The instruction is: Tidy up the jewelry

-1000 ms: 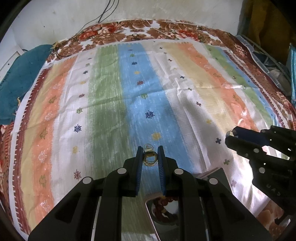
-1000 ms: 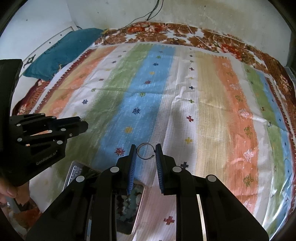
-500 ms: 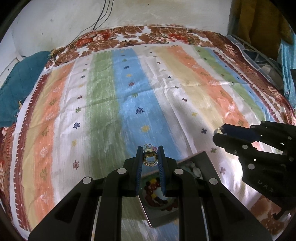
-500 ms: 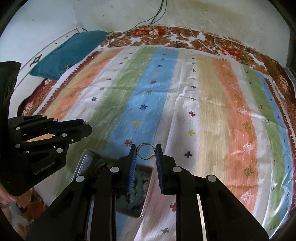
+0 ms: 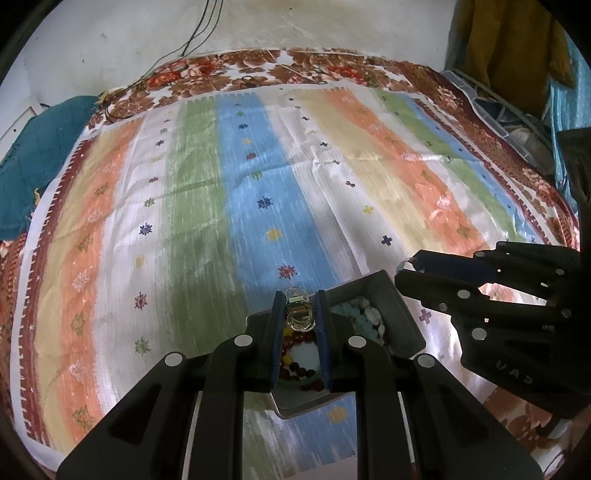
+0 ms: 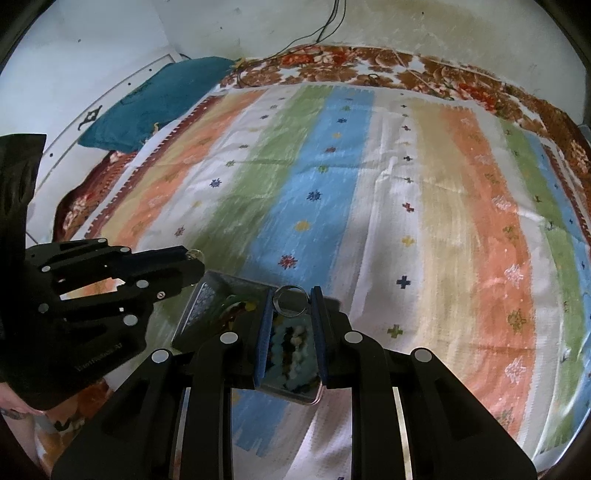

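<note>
Item 1, your left claw (image 5: 300,314): nearly closed, blue-padded fingers (image 5: 277,332) pinching a cluster of gold rings (image 5: 300,320) with a small clear-and-green piece at the top. It hangs over the near left part of the metal tray (image 5: 400,314). In the right wrist view the same claw (image 6: 192,258) comes in from the left, its tip just beside the tray's far corner, a glint of metal at the tip.

Item 2, your right claw (image 6: 290,301): closed down to a narrow gap, gripping a plain silver ring (image 6: 290,299) by its two sides between the blue pads (image 6: 266,325). It sits above the tray (image 6: 201,306), over the pale bead side. In the left wrist view this claw (image 5: 406,267) reaches in from the right, tip at the tray's far right corner.

Item 3, tray contents: red, dark and yellow beads (image 5: 295,365) in the left part; pale aqua and white beads (image 5: 360,314) in the right part.

Item 4, surface: a bed covered by a striped cloth (image 5: 240,192) in green, blue, white, cream and orange with small flower and cross motifs, over a brown floral blanket (image 5: 332,68). The tray rests on the cloth's near edge.

Item 5, surroundings: a teal pillow (image 6: 159,99) at the far left; dark cables (image 6: 321,26) running down the wall
</note>
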`<state>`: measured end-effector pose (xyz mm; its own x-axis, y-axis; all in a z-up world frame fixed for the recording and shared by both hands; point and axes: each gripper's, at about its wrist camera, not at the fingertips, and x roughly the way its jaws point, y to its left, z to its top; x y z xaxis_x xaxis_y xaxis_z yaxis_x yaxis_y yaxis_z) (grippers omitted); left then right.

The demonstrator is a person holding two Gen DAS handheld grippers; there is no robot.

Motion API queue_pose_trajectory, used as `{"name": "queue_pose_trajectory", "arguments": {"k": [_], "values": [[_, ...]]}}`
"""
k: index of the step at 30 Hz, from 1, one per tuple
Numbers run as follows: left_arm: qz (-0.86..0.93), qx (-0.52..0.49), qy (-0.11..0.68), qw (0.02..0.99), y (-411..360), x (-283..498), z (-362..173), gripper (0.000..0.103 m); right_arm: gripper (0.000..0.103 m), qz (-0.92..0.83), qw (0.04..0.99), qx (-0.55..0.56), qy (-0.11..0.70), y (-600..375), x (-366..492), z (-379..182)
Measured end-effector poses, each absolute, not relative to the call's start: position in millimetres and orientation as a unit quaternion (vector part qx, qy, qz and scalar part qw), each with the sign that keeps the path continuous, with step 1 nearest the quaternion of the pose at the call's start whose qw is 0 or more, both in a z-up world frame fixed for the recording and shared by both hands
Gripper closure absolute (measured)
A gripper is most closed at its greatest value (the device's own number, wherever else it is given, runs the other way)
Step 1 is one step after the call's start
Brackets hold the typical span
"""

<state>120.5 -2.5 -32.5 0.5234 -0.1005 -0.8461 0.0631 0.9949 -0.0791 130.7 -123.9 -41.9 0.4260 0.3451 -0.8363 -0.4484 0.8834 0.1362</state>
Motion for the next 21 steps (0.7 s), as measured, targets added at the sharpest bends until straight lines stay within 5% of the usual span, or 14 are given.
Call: {"name": "queue_pose_trajectory", "arguments": {"k": [3, 5, 10, 21], "values": [[-0.048, -0.018, 0.485, 0.873, -3.5, 116.6, -33.0, 0.085, 0.081, 0.243, 0.839, -0.047, 0.485, -122.9, 128.4, -43.3], [-0.046, -0.025, 0.486, 0.872, -1.1, 114.8, -33.1, 0.072, 0.081, 0.243, 0.836, -0.044, 0.489, -122.2, 127.8, -45.2], [-0.035, -0.036, 0.486, 0.872, 4.2, 108.7, -32.6, 0.068, 0.067, 0.241, 0.840, -0.038, 0.485, -126.3, 119.6, -43.0], [-0.045, -0.041, 0.485, 0.872, 9.2, 79.5, -36.5, 0.032, 0.040, 0.227, 0.868, -0.074, 0.435, -141.8, 96.5, -27.8]]}}
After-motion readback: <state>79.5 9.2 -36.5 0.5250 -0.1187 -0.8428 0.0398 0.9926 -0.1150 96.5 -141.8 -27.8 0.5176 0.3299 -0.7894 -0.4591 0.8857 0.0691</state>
